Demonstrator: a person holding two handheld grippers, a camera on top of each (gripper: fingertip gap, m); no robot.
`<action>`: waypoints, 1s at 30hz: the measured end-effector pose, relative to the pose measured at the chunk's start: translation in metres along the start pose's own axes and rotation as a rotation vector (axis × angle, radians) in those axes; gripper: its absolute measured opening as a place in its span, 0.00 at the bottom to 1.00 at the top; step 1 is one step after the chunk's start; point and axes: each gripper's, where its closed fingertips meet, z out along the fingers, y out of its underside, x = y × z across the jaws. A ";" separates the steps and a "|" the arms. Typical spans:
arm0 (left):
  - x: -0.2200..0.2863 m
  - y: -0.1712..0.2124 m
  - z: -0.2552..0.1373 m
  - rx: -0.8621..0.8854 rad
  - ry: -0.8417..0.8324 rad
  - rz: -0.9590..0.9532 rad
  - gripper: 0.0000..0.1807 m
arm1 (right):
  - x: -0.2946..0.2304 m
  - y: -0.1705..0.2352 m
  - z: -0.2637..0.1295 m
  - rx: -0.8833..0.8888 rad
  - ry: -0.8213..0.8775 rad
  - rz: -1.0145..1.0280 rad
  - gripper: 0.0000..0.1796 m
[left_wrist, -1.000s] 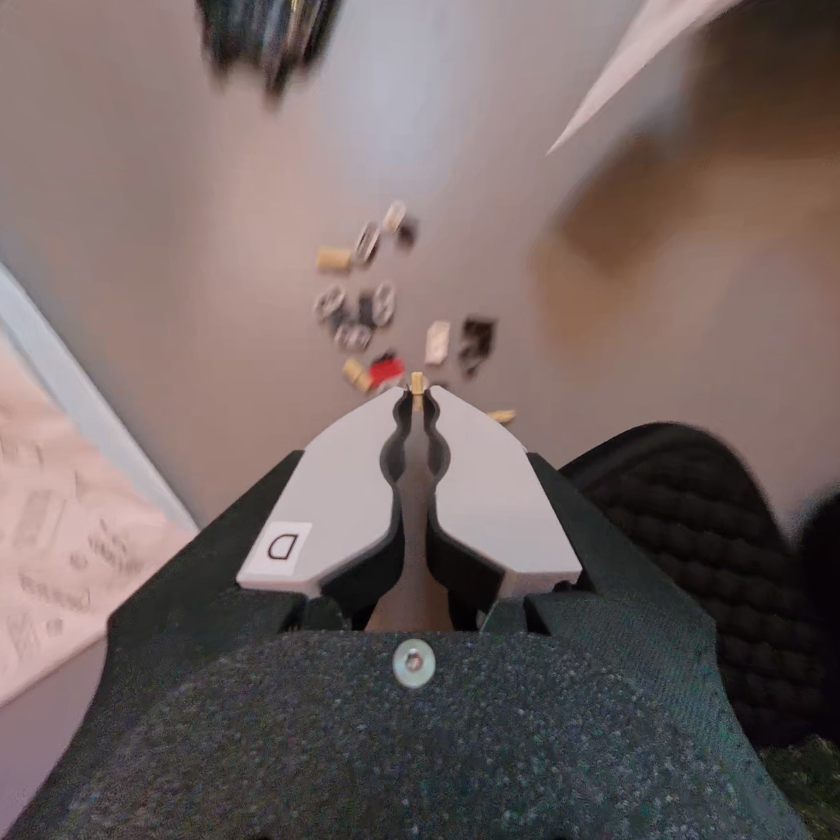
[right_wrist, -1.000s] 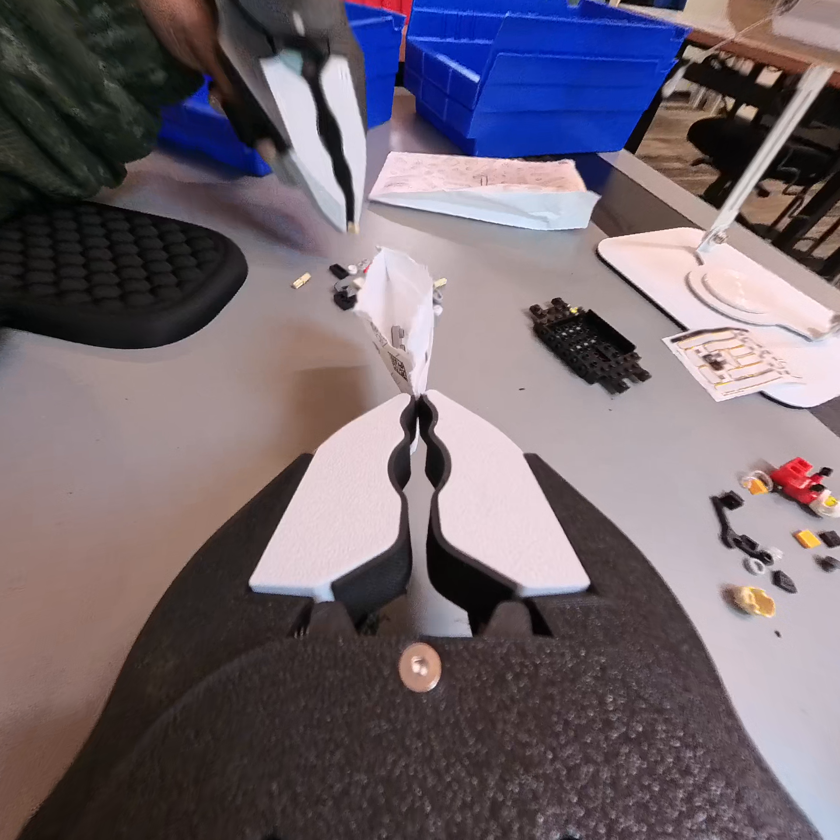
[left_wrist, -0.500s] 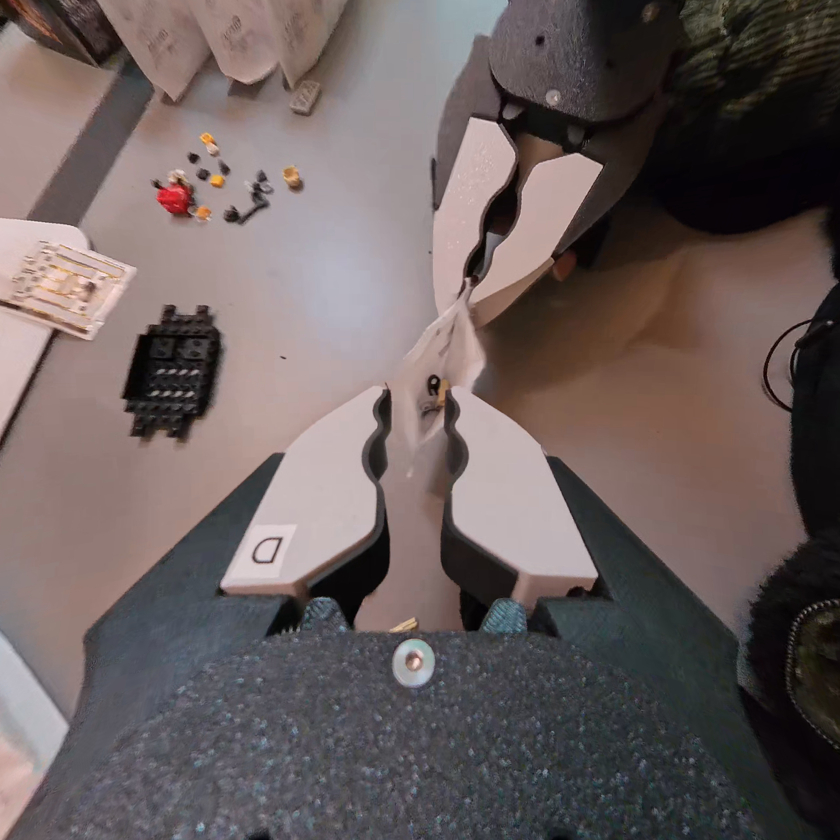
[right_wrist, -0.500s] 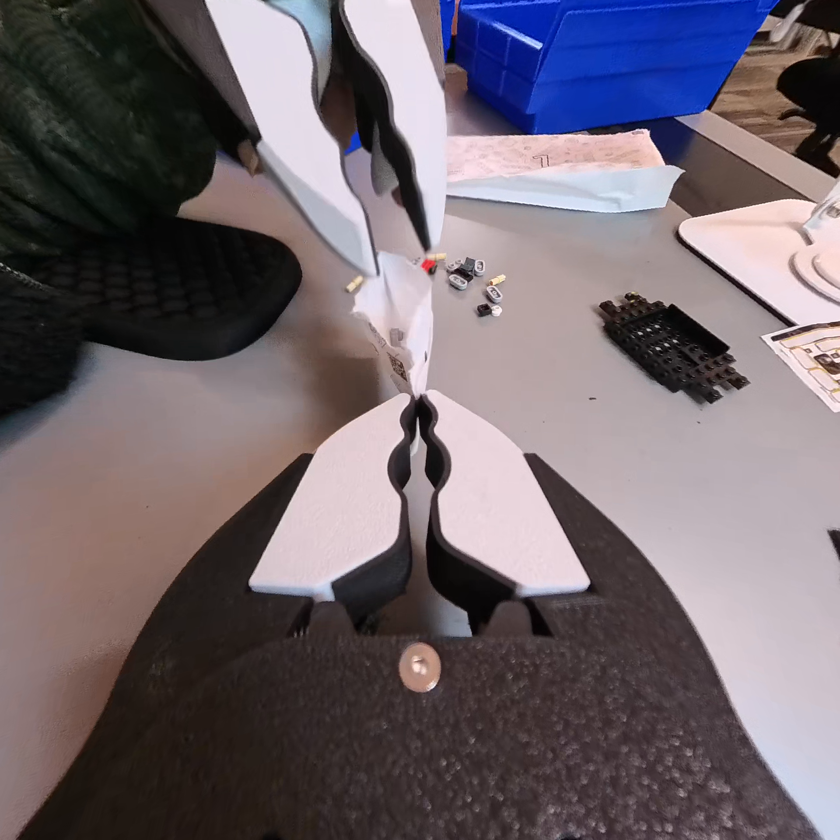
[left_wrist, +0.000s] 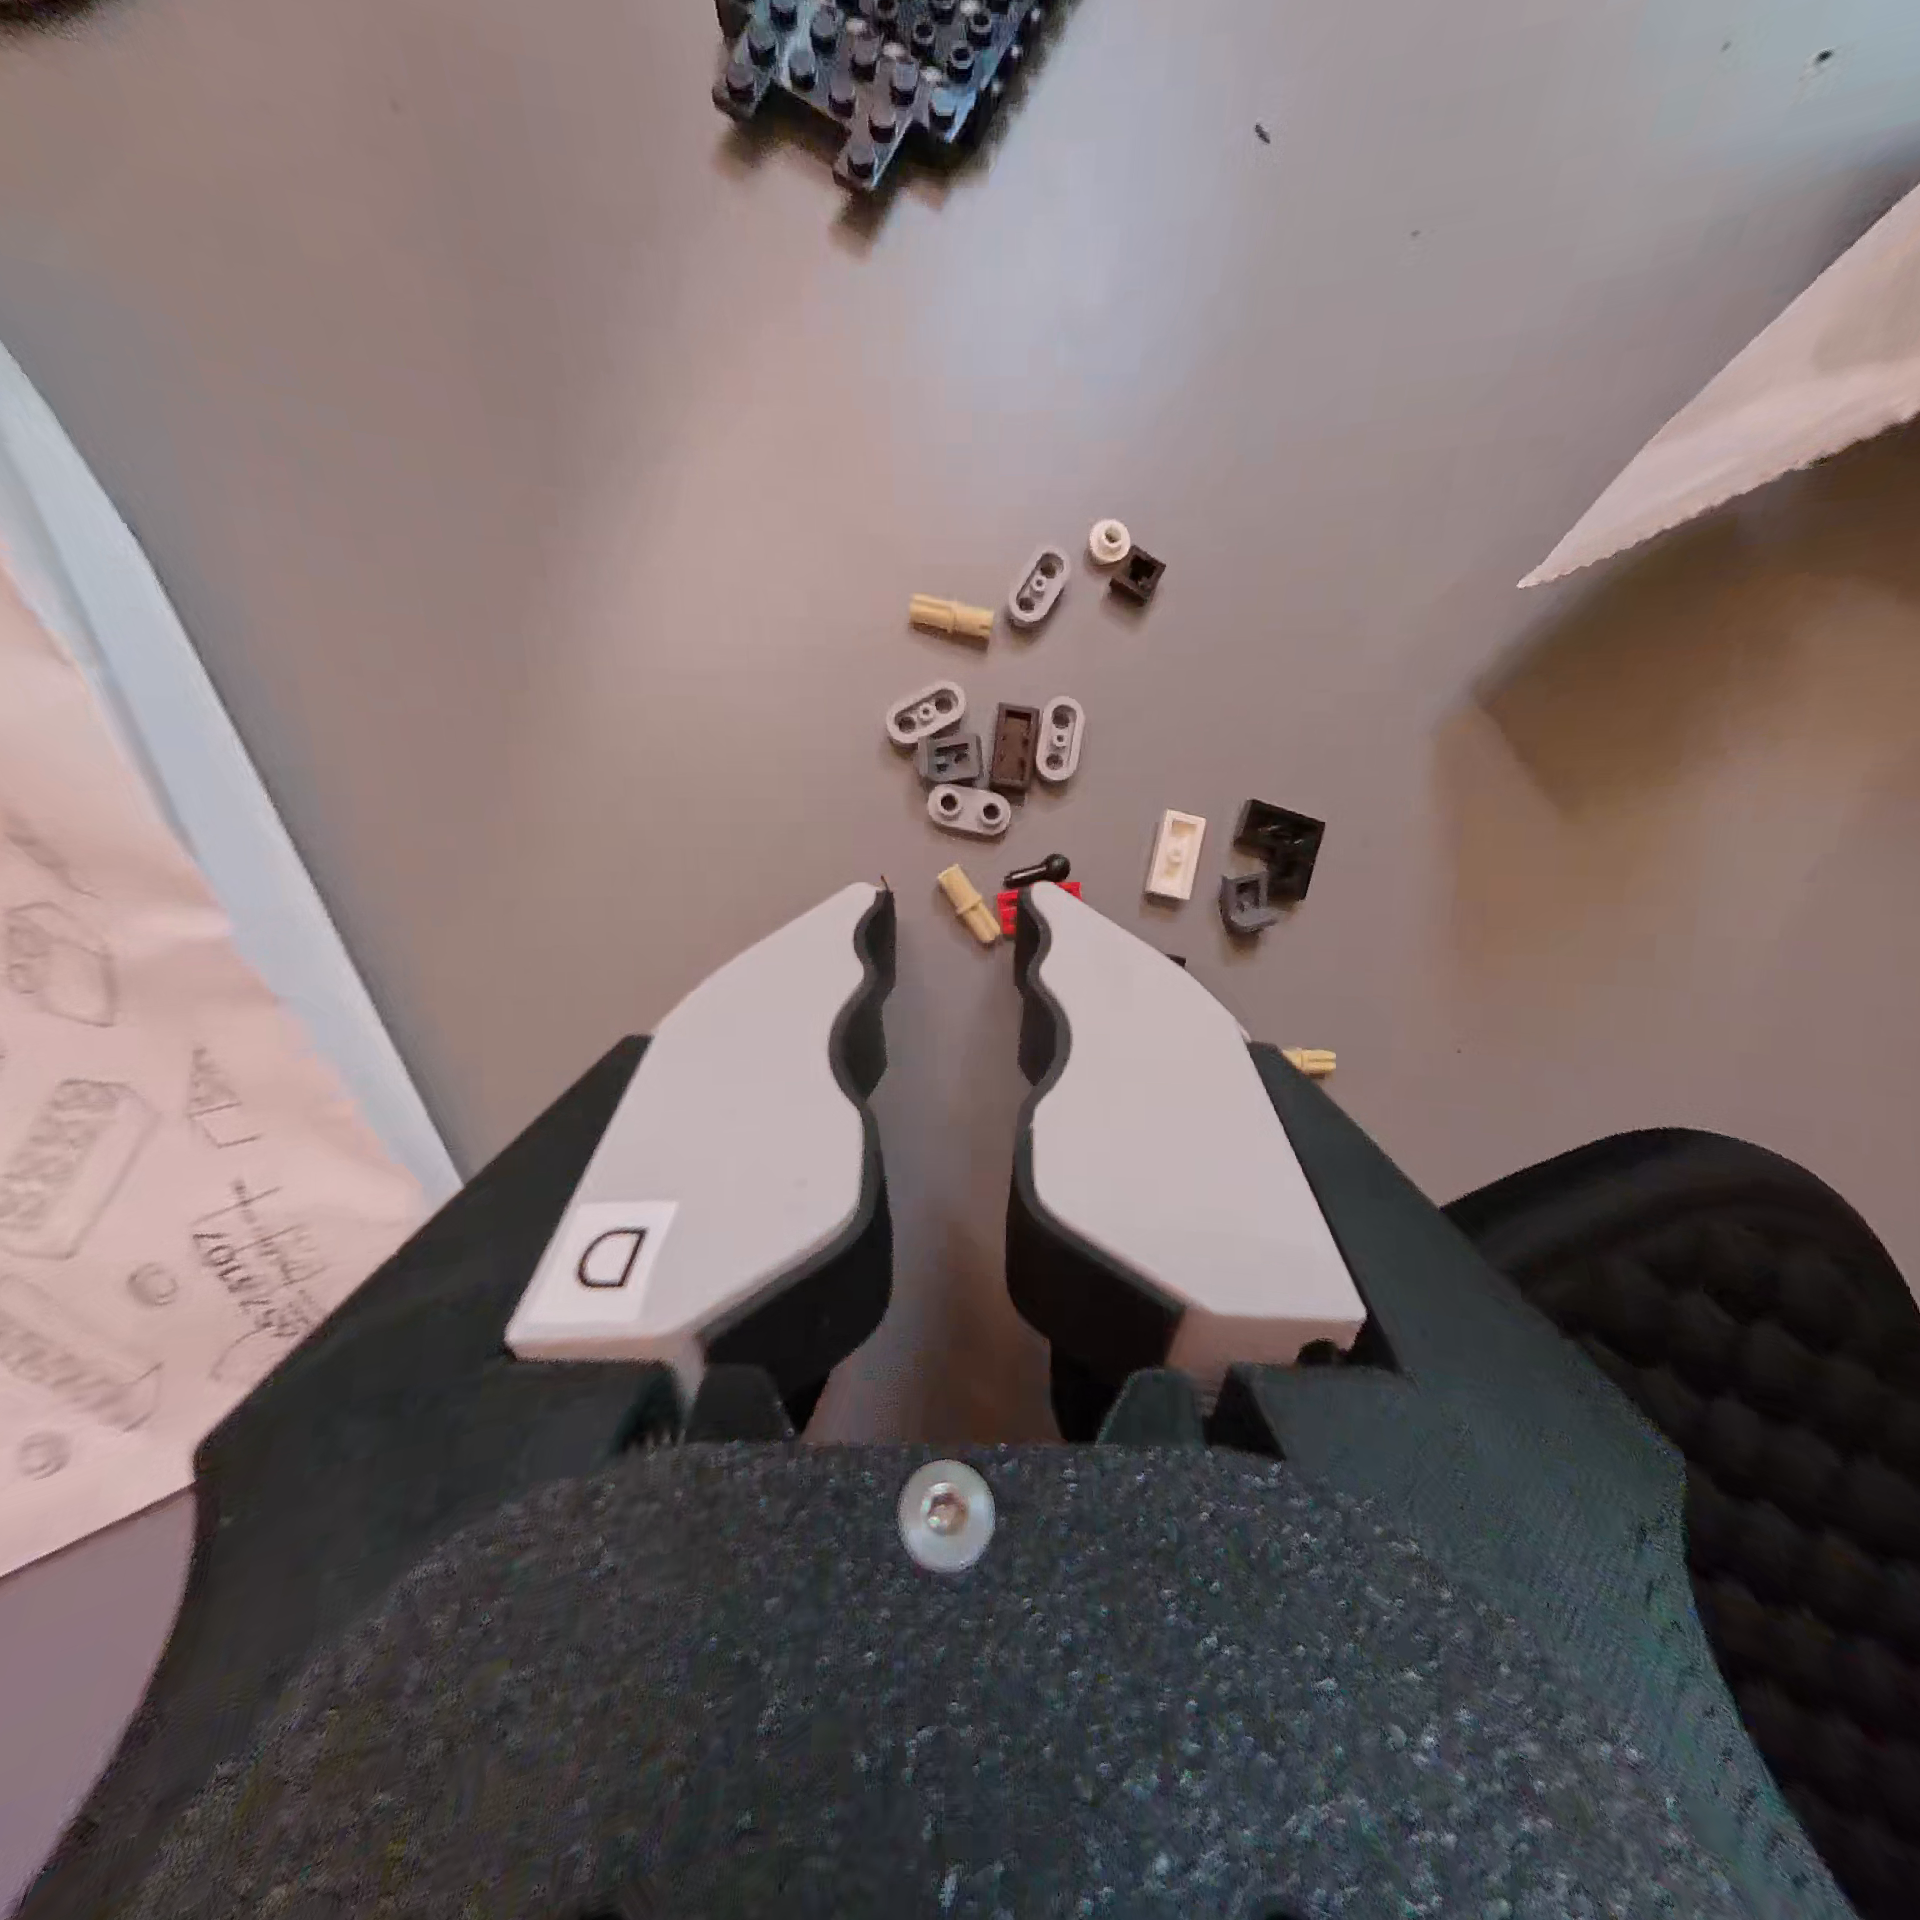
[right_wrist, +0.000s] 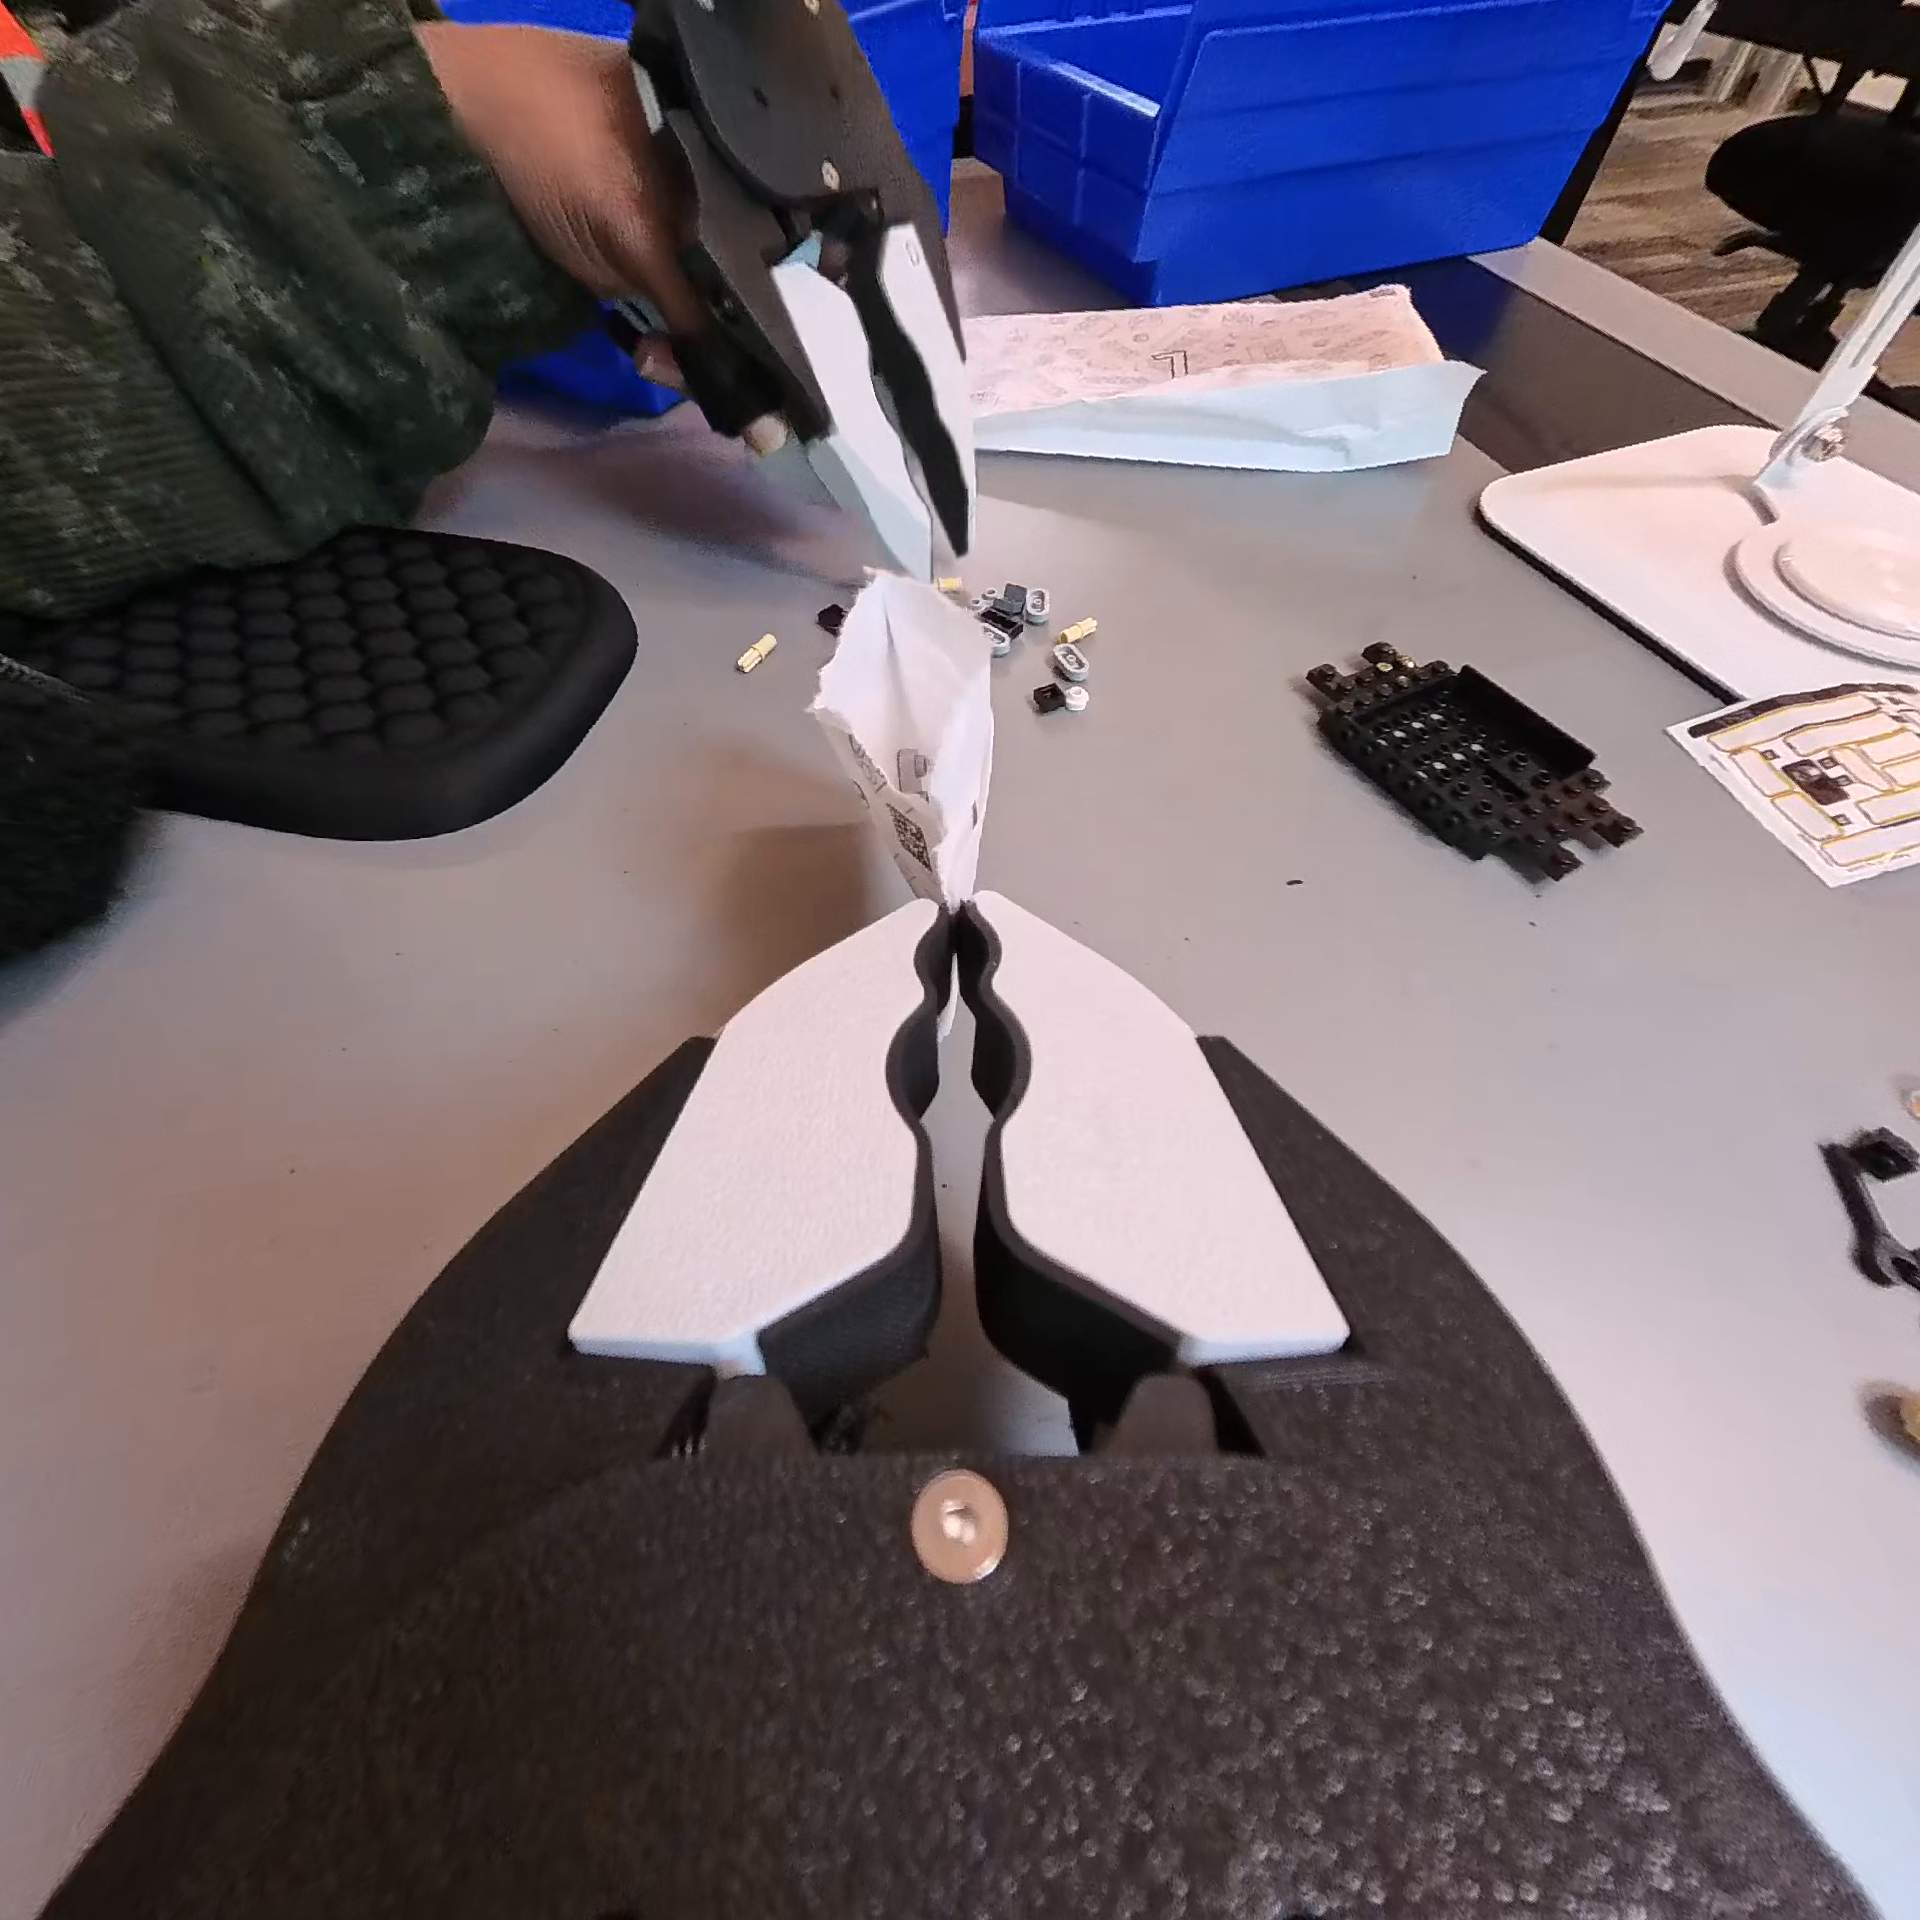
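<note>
My right gripper (right_wrist: 956, 909) is shut on the bottom corner of a torn white paper bag (right_wrist: 914, 727) and holds it upright above the grey table (right_wrist: 364, 1039). My left gripper (left_wrist: 954, 899) is open and empty. It points down at several small loose bricks and pins (left_wrist: 997, 748), grey, black, tan, white and red. A tan pin (left_wrist: 968, 904) lies just ahead of its tips. In the right wrist view the left gripper (right_wrist: 935, 551), held by a hand, hovers just above the bag's open top, with the small pieces (right_wrist: 1023, 623) behind it.
A black studded plate (right_wrist: 1455, 758) lies right of the pieces, also in the left wrist view (left_wrist: 883, 83). Beyond it are a sticker sheet (right_wrist: 1818, 769), a white lamp base (right_wrist: 1662, 530), a flat printed paper bag (right_wrist: 1195, 374) and blue bins (right_wrist: 1299, 125). A black padded rest (right_wrist: 312, 675) lies at left. Left tips to right tips: about 20 cm.
The left gripper swung from the bag's mouth back down over the loose pieces and its jaws opened wider. The tan pin it pinched a second ago is gone. The right gripper still holds the bag.
</note>
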 end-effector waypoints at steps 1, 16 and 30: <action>0.000 0.002 0.004 -0.016 0.001 -0.008 0.11 | 0.000 0.000 0.000 0.001 0.001 0.001 0.00; 0.095 -0.085 -0.038 0.388 0.174 0.289 0.00 | -0.006 0.005 0.005 -0.029 -0.024 -0.007 0.00; -0.020 0.034 -0.053 -0.166 -0.228 -0.078 0.13 | -0.006 0.006 0.006 -0.036 -0.024 -0.010 0.00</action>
